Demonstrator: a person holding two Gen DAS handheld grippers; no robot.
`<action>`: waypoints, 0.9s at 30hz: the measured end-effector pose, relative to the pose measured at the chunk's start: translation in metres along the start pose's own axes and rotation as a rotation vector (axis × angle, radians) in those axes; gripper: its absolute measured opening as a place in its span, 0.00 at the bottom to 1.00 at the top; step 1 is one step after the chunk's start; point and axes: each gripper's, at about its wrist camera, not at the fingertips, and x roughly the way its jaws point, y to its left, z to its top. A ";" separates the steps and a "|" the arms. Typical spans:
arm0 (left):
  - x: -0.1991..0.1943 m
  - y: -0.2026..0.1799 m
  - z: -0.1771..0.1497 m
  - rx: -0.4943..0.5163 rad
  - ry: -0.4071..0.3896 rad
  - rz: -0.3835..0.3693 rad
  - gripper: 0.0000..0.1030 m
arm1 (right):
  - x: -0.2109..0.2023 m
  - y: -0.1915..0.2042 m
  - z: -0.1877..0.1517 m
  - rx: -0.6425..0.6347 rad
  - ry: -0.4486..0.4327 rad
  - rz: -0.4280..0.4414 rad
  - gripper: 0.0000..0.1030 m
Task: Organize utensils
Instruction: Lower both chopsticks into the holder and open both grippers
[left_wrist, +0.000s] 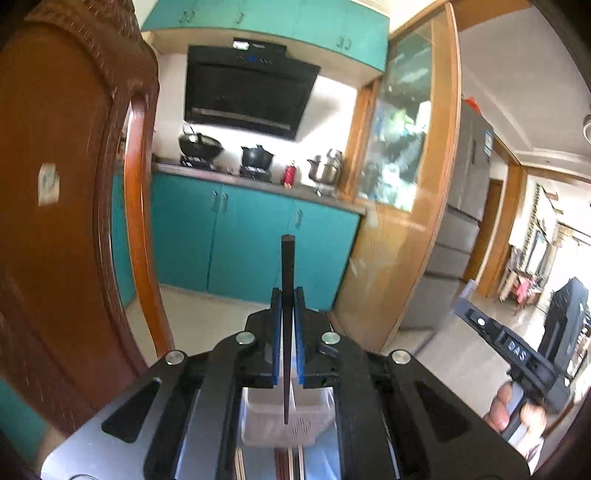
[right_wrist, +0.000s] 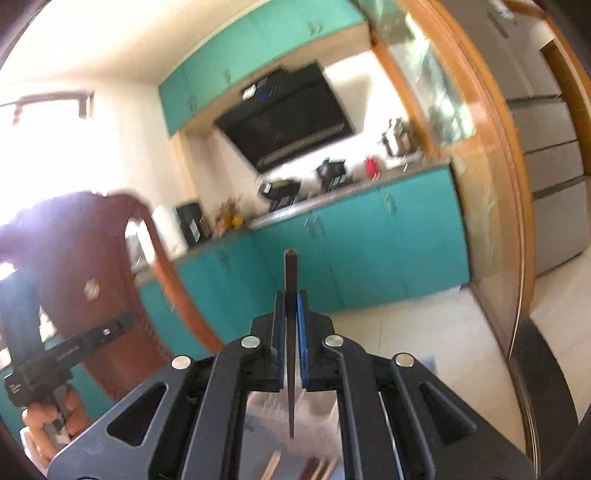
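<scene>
My left gripper (left_wrist: 287, 295) is shut on a dark brown chopstick (left_wrist: 286, 266) that stands upright between its blue pads, thick end up. Below it sits a white perforated basket (left_wrist: 295, 428), with more chopsticks (left_wrist: 284, 463) lying under the gripper. My right gripper (right_wrist: 291, 297) is shut on a second dark chopstick (right_wrist: 290, 273), also held upright. Beneath it, blurred, lie pale and brown chopsticks (right_wrist: 314, 469). Each gripper shows in the other's view: the right one (left_wrist: 517, 350) at the lower right, the left one (right_wrist: 62, 358) at the lower left, each in a hand.
Both views look level into a kitchen: teal cabinets (left_wrist: 255, 236), a counter with a wok (left_wrist: 201, 144), a pot (left_wrist: 256, 157) and a kettle (left_wrist: 327, 168), a black range hood (left_wrist: 247, 88). A carved wooden chair back (left_wrist: 66, 206) stands close on the left. A glass partition (left_wrist: 402, 147) rises at right.
</scene>
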 end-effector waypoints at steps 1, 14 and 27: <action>0.003 0.001 0.005 -0.007 -0.018 0.010 0.07 | 0.004 -0.003 0.003 0.000 -0.027 -0.021 0.07; 0.095 0.013 -0.045 -0.006 0.088 0.106 0.07 | 0.029 -0.043 -0.008 0.131 -0.127 -0.029 0.07; 0.115 0.036 -0.112 -0.053 0.207 0.066 0.07 | 0.066 -0.029 -0.056 -0.028 -0.111 -0.077 0.07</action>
